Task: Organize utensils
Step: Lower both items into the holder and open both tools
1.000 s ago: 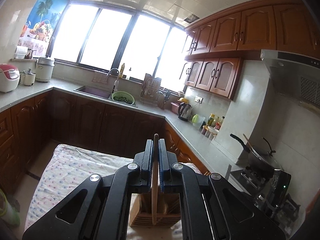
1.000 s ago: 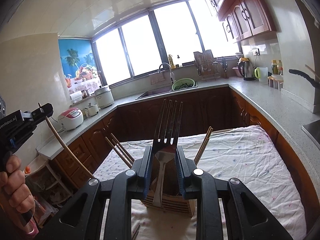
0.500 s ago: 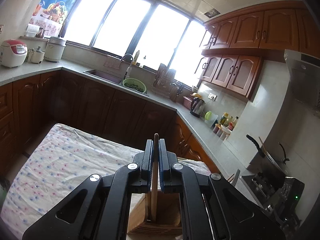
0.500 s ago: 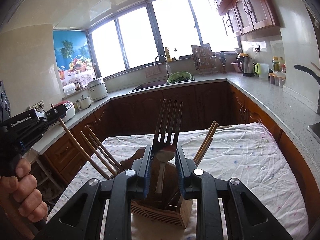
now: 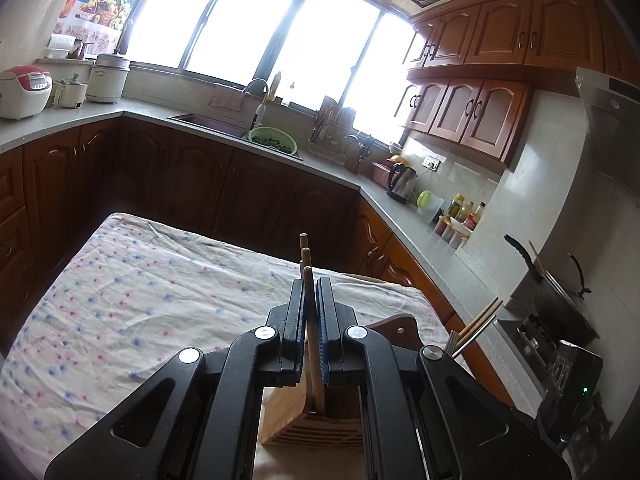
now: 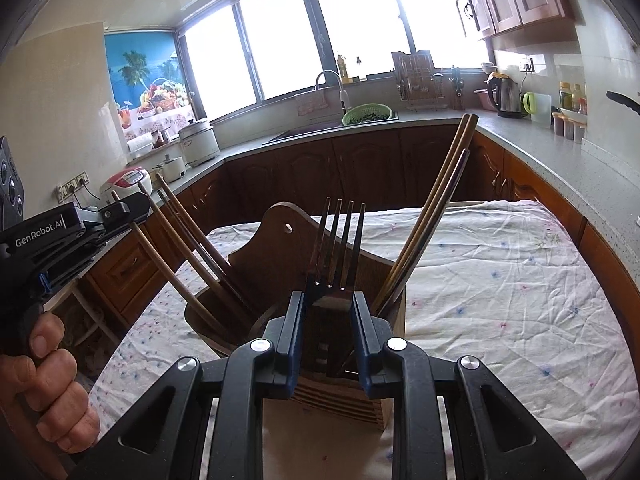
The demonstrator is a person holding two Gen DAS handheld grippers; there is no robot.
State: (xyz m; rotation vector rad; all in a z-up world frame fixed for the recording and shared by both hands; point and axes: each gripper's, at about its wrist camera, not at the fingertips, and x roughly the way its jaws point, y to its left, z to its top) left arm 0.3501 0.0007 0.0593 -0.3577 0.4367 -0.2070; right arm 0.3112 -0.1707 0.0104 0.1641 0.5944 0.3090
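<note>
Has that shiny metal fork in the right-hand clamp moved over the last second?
Yes. The metal fork, clamped in the right gripper, has come down toward the wooden utensil holder, which now looms larger and rises behind the tines.

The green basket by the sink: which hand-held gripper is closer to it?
Cannot tell. Both the left hand-held gripper and the right hand-held gripper are over the wooden holder, far from the green basket.

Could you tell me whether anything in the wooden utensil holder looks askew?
Yes: the wooden chopsticks lean far left and the darker chopsticks splay right, instead of standing upright in the wooden utensil holder.
</note>
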